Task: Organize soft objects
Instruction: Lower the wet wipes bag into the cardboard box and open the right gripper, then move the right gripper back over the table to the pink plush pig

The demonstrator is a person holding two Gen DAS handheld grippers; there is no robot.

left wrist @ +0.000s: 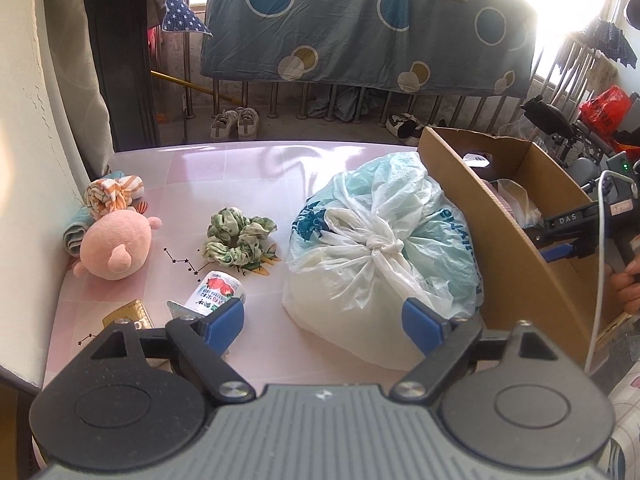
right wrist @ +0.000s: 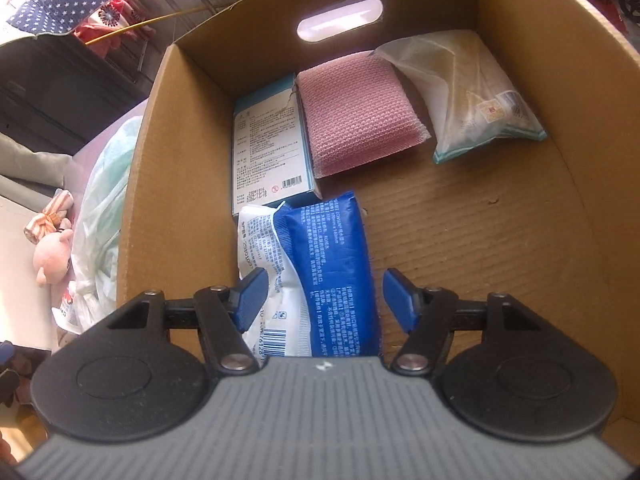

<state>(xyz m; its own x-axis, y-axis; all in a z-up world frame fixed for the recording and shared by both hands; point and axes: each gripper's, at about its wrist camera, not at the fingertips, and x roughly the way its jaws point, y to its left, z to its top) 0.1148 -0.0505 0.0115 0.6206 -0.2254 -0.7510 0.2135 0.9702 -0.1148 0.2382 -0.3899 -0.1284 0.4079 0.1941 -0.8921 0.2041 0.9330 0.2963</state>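
Note:
My left gripper (left wrist: 324, 322) is open and empty above the pink table (left wrist: 248, 168), just short of a knotted white plastic bag (left wrist: 380, 248). A green scrunchie (left wrist: 238, 238), a pink plush toy (left wrist: 114, 246) and rolled striped cloths (left wrist: 114, 192) lie to its left. My right gripper (right wrist: 320, 300) is open inside the cardboard box (right wrist: 520, 208), its jaws either side of a blue and white tissue pack (right wrist: 320, 264) that lies on the box floor. A pink sponge cloth (right wrist: 360, 116), a pale packet (right wrist: 472, 96) and a light blue carton (right wrist: 272, 144) lie further in.
A small drink bottle (left wrist: 214, 294) and a gold packet (left wrist: 128, 314) lie near the left gripper. The cardboard box (left wrist: 500, 216) stands at the table's right, with the right gripper (left wrist: 580, 232) over it. A wall (left wrist: 24, 160) borders the table's left. Railing and hanging bedding stand behind.

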